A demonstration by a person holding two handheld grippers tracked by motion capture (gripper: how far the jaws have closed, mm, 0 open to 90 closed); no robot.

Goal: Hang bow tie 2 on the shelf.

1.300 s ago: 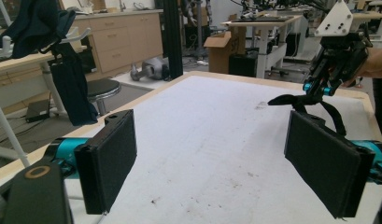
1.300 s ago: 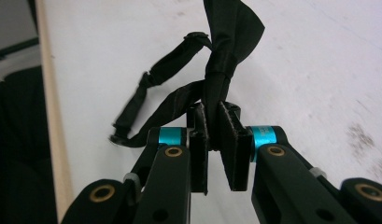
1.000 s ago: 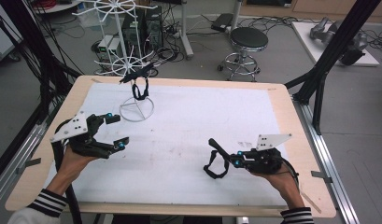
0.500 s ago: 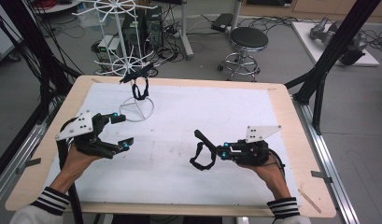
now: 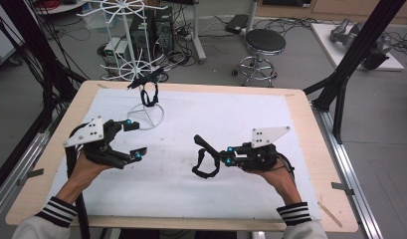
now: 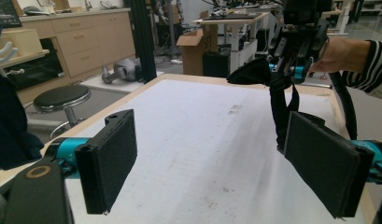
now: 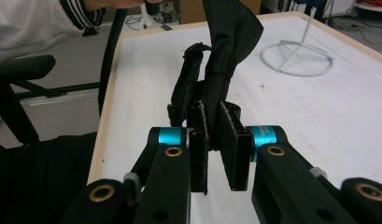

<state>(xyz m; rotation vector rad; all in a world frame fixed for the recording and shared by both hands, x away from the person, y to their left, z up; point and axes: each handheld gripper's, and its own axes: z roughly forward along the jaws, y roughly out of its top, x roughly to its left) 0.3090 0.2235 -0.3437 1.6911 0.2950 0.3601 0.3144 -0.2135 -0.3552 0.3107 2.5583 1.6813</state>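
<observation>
A black fabric strap (image 5: 203, 160) hangs above the middle of the white mat, pinched at one end by my right gripper (image 5: 224, 158), which is shut on it. In the right gripper view the strap (image 7: 220, 65) rises from between the pressed pads of the right gripper (image 7: 216, 140). My left gripper (image 5: 135, 140) hovers over the mat's left side, wide open and holding nothing. In the left gripper view its own jaws (image 6: 216, 163) stand far apart, with the strap (image 6: 278, 100) dangling beyond. A second black strap (image 5: 150, 94) hangs on a white wire stand (image 5: 147, 116) at the back left.
The white mat (image 5: 300, 124) covers most of the wooden table (image 5: 310, 107). A tall white wire rack (image 5: 122, 35) and a black stool (image 5: 263, 42) stand on the floor behind the table. Black frame posts (image 5: 357, 55) rise at the right.
My right gripper has carried the strap leftwards and slightly away from the table's near edge, toward the middle. The left gripper has drifted a little to the right, still open.
</observation>
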